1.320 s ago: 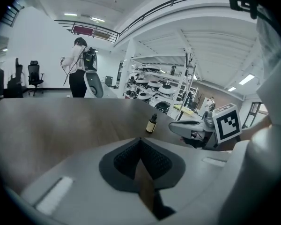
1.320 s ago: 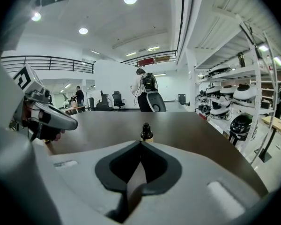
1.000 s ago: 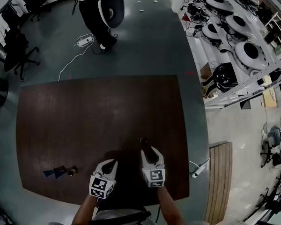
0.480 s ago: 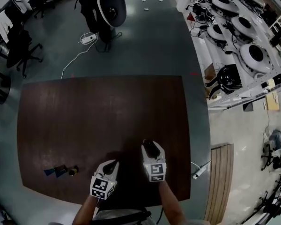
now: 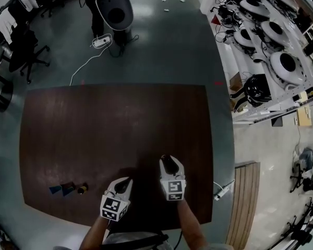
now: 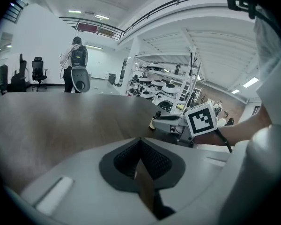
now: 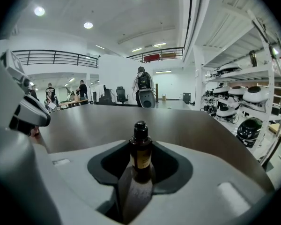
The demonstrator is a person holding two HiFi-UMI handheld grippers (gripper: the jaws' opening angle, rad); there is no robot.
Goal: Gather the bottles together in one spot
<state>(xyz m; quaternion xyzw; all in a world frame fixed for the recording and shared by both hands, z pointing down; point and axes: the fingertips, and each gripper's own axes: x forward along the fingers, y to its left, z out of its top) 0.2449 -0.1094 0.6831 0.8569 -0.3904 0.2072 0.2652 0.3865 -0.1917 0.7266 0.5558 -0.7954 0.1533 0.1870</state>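
Over dark table (image 5: 94, 129). Grips upright bottle (image 7: 141, 146) in right gripper (image 5: 167, 161), jaws just narrowed onto it. Holds left gripper (image 5: 126, 182) pinched together, empty, just beside right. Notes cluster (image 5: 68, 189) well left of left gripper. Judges pickup secured; carry toward cluster likely next.

— Where's the bottle (image 5: 165, 160)?
— Between the right gripper's (image 5: 167, 164) fingers; its jaws have just been closing.
— And left of the left gripper's (image 5: 126, 182) fingertips?
— Well apart, a small brown object (image 5: 82, 189) on the table (image 5: 104, 124).

Right gripper (image 5: 167, 163) tilted down, closing on bottle (image 7: 140, 156)
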